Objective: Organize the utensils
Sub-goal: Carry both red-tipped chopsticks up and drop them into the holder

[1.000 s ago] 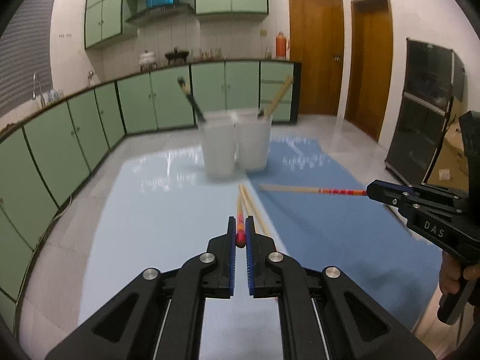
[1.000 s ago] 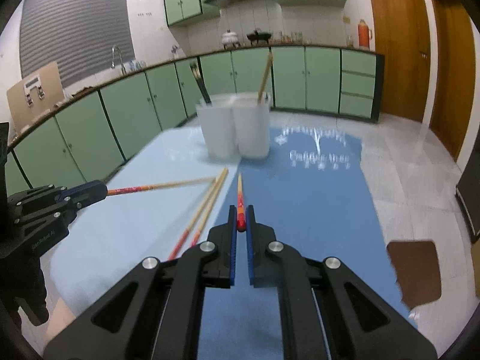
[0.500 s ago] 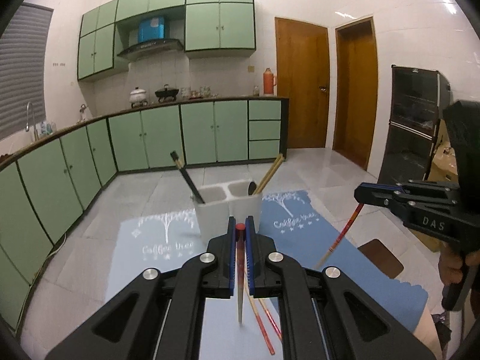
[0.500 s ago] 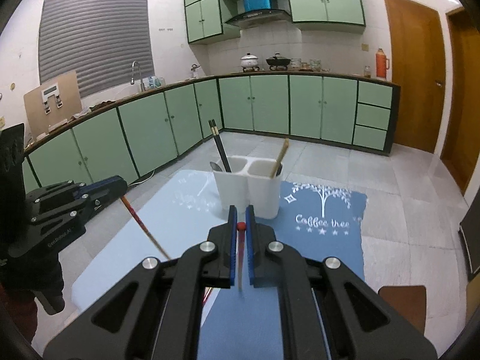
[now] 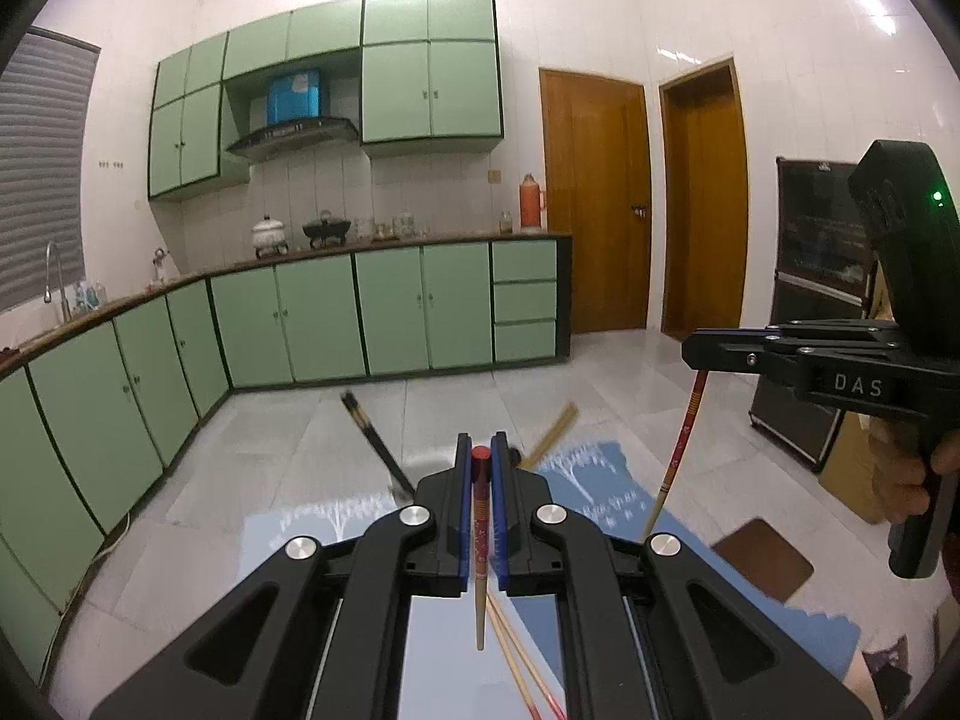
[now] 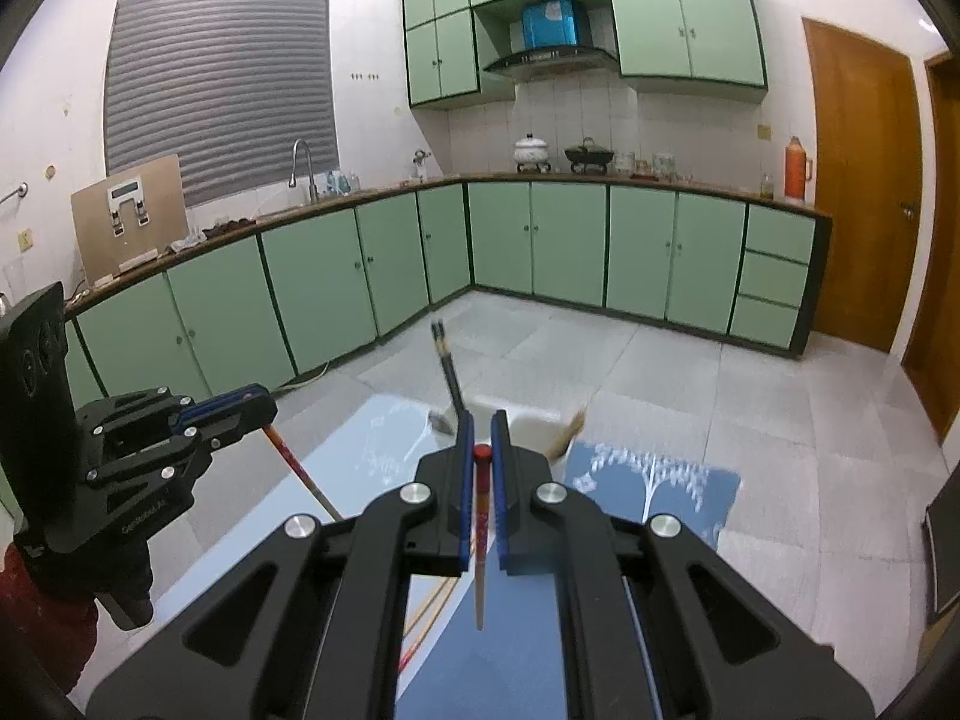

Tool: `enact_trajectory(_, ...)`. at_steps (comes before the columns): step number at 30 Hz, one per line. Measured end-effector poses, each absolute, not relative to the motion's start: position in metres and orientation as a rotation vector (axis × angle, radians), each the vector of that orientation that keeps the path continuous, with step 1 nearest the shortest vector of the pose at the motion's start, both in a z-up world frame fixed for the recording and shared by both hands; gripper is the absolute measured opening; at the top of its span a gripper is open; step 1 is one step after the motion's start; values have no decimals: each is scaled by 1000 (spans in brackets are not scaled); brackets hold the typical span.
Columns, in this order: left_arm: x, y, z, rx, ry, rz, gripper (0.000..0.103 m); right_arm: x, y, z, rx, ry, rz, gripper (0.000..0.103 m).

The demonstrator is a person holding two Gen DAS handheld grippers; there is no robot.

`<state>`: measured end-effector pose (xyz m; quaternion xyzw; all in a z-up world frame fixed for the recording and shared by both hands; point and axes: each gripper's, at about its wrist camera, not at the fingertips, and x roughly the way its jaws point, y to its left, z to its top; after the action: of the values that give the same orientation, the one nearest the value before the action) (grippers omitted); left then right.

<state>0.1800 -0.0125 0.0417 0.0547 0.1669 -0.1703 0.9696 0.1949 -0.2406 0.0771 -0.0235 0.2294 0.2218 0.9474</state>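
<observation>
"DAS" in pale capitals stands on the side of the right gripper (image 5: 696, 350), seen from the left wrist view. Small embossed lettering on the left gripper (image 6: 264, 417) body in the right wrist view is too small to read. White tree print on the blue mat (image 6: 672, 483) shows no legible words here.

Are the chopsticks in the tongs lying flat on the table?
No, each chopstick hangs point down in the air, pinched at its red end by closed tongs, above the table.
</observation>
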Motion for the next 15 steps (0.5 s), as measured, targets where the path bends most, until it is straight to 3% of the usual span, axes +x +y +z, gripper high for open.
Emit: enact_trajectory(15, 269, -26, 87, 84, 200, -321, 6, 300, -237, 125, -6, 350, 397, 5)
